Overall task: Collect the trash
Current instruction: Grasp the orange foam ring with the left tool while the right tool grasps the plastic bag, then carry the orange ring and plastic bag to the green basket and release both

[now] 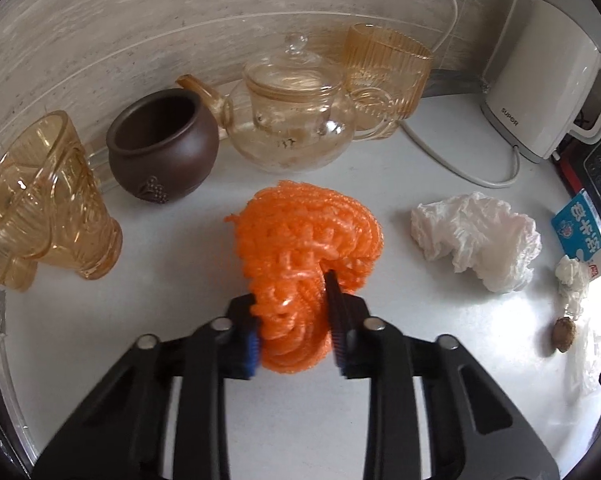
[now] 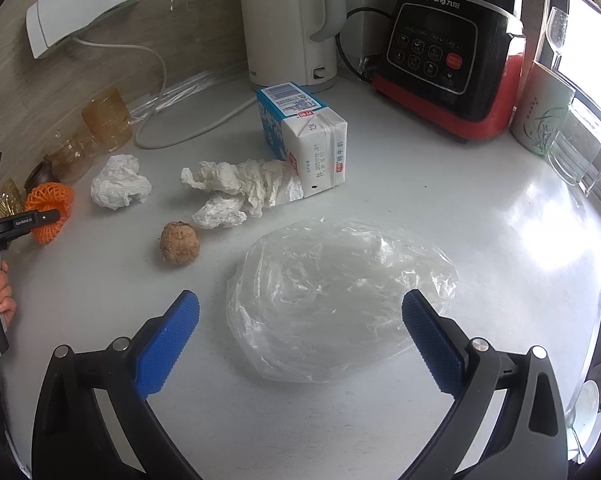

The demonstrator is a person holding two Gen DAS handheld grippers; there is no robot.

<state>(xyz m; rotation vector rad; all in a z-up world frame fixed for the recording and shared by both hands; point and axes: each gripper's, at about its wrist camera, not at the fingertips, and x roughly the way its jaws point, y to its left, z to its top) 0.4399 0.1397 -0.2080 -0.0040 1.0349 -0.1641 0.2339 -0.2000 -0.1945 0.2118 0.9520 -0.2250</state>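
Left gripper (image 1: 294,320): fingers nearly together, squeezing the orange foam net (image 1: 306,240) between the blue pads. Net bulges out ahead of the tips and sits low over the white surface (image 1: 380,360); can't tell whether it's touching. From the right wrist view the same net (image 2: 49,210) is at far left, clamped by the left gripper (image 2: 48,216), with a person's hand (image 2: 0,292) on its handle.

Right gripper (image 2: 300,320): fingers spread wide, nothing between the pads. The tips straddle the near part of a clear plastic bag (image 2: 332,292) lying flat on the surface; pads not pressing on it.

Other trash on the surface:
- crumpled white tissue (image 1: 476,240) just right of the net, apart from it
- small brown pit-like lump (image 2: 179,243) left of the bag, near it
- twisted white wrapper (image 2: 236,192) beyond the lump, its end against the milk carton (image 2: 304,136)
- the carton lies on its side, blue-and-white, end panel facing the camera

Along the wall behind the net, left to right: amber ribbed glass (image 1: 40,200), brown clay pot (image 1: 164,144), glass teapot (image 1: 296,120), amber ribbed cup (image 1: 384,80). White kettle (image 1: 540,80) further right with a white cord (image 1: 460,168) looping on the surface. Black-and-red blender base (image 2: 448,60) behind the carton, pale printed mug (image 2: 540,116) to its right.
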